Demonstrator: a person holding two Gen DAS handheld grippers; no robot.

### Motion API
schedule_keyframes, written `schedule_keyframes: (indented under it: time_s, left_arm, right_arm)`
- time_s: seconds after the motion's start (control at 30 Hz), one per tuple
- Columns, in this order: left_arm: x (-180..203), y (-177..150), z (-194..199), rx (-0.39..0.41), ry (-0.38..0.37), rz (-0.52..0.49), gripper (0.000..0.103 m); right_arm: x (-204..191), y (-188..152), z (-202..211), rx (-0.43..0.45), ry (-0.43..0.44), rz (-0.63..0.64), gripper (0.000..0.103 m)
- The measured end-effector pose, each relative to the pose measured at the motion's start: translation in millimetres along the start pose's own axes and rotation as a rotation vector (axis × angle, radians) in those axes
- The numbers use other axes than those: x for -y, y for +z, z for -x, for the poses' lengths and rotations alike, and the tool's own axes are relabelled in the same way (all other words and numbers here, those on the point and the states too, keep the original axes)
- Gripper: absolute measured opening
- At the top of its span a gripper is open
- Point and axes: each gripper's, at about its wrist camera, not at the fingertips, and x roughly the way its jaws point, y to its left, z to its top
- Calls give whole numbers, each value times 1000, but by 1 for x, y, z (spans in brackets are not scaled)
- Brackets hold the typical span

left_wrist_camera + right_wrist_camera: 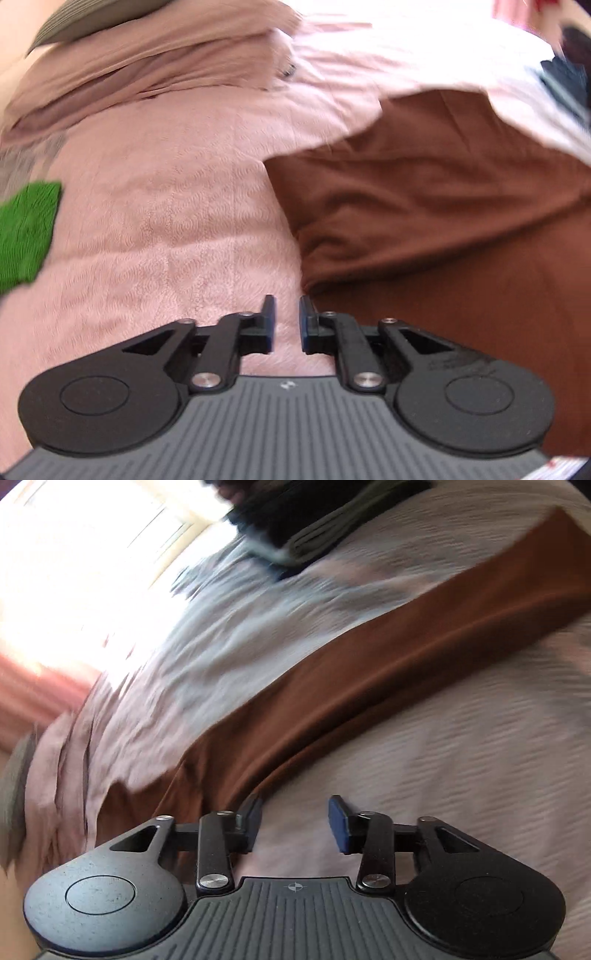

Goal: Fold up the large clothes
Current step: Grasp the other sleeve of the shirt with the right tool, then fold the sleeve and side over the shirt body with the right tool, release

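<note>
The brown garment [424, 206] lies on the pink bedspread [166, 229], just right of and ahead of my left tongs [287, 325]. From my right tongs [293, 823] it runs as a long band [369, 664], its long axis slanting from near my left finger up and away to the right. It looks soft, light and limp, likely to sag and crease, so I would take it by a corner or hem edge. Both tongs are released with nothing between the pads: the left narrowly parted, the right wider. Folded clothes [147, 62] sit further ahead.
</note>
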Motion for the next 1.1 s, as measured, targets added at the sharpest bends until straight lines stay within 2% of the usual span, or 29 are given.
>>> schedule_keyframes:
  time_s: [0.07,0.13,0.2,0.23,0.3,0.4,0.43,0.47,0.53,0.63,0.7,0.77,0.87,1.0,1.03,1.07,1.1]
  left_arm:
    - [5,6,3,14,-16,59,19]
    - [13,13,0,6,-52,113,21]
    - [22,20,-5,-2,-79,149,21]
    - [27,24,-7,-1,-92,162,21]
    - [38,29,-9,1,-110,177,22]
    - [47,36,-13,1,-142,208,23]
    - [49,37,-14,-4,-152,221,23]
    - [50,38,-14,-8,-161,231,23]
    - [48,40,-12,-4,-175,255,23]
    - [37,38,-5,5,-187,290,23]
    - [26,34,0,8,-187,311,23]
    - [12,28,5,14,-184,343,23]
    - [-13,16,12,21,-184,405,23]
    - [-48,-5,19,33,-178,489,23]
    - [-55,-11,19,32,-176,504,23]
    - [-62,-16,19,28,-172,518,23]
    - [-68,-21,17,21,-170,532,23]
  right_arm:
    - [52,25,25,109,-43,-143,39]
    - [106,47,47,228,-101,-285,39]
    - [151,64,60,310,-140,-390,39]
    - [168,70,64,342,-138,-436,39]
    - [197,81,67,408,-78,-511,39]
    - [216,92,58,447,-49,-568,38]
    - [216,95,54,449,-50,-568,15]
    - [209,100,51,436,-64,-541,0]
    - [175,110,50,448,-162,-422,0]
    - [77,121,56,507,-205,-91,0]
    - [-7,114,55,525,-140,139,0]
    - [-92,90,51,535,-30,378,0]
    - [-208,9,43,482,188,720,0]
    - [-296,-134,27,302,455,1064,0]
    - [-310,-169,16,216,493,1155,2]
    - [-320,-208,-1,114,485,1257,10]
    - [-324,-241,-19,31,436,1327,18]
